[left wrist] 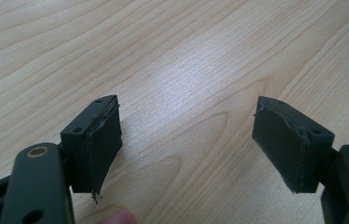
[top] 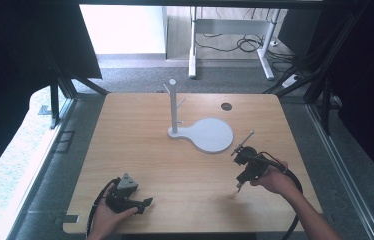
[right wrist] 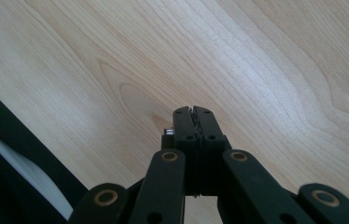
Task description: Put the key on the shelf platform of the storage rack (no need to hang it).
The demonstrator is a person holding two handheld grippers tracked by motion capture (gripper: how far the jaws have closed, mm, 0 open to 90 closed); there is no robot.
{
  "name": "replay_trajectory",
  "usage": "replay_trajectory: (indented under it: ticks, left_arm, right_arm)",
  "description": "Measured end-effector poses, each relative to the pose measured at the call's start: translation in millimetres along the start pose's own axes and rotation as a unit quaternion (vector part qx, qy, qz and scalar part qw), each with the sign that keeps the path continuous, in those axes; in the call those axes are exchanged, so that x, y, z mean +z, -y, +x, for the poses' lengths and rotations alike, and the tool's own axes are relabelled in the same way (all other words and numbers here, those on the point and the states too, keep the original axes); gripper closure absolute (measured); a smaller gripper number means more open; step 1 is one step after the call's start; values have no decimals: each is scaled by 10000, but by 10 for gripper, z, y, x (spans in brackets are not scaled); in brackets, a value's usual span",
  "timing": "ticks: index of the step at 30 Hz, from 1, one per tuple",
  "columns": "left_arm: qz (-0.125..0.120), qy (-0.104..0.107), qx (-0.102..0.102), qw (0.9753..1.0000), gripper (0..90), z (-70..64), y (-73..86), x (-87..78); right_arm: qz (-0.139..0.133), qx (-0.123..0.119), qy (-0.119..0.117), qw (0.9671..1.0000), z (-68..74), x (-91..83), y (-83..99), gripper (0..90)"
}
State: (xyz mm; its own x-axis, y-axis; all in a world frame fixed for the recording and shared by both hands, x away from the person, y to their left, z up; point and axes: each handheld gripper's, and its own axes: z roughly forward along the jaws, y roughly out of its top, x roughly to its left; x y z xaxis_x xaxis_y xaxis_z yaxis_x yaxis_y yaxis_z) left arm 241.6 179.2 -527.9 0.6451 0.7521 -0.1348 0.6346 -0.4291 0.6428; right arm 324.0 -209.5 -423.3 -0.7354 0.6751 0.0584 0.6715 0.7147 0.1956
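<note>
The left gripper [left wrist: 186, 140] is seen in the left gripper view with its two black jaws set wide apart, bare wood grain showing between them. Each jaw is a blocky wedge faced with a dark rubbery pad [left wrist: 103, 140]; the pad edges look frayed and slightly peeled. In the high view this gripper [top: 147, 202] lies low near the front edge of the table [top: 140, 145], held in the left hand [top: 106, 216], with a grey three-cornered plate [top: 126, 184] on top and a black cable looping behind.

The right gripper [right wrist: 193, 112] is seen in the right gripper view with its jaws pressed together, the pads meeting along a thin seam; nothing can be made out between them. Its linkage arms are matte black with brass-coloured rivets. A small metallic stub is seen at the left side of the closed jaws. In the high view the gripper [top: 239, 188] is held in the right hand [top: 275, 179], tips angled down just above the wood.

The table top is pale wood with flowing grain and a soft sheen. The thing nearest the grippers, a white stand [top: 202, 132], is placed toward the middle of the table, well apart from both: a flat rounded base, smooth and matte, with an upright post bearing short angled pegs. A small dark round hole [top: 226, 106] is seen behind it.
</note>
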Motion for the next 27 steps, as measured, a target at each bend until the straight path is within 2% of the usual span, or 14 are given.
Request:
replay_trajectory:
  ticks: [16,27]
  left_arm:
    - [15,-18,7,10000,241,11,4,6]
    - [27,-41,8,10000,241,32,9,1]
  right_arm:
    - [-150,-36,-10,9999,-79,-112,-153,900]
    - [-200,-4,38,9998,-167,-146,-330,900]
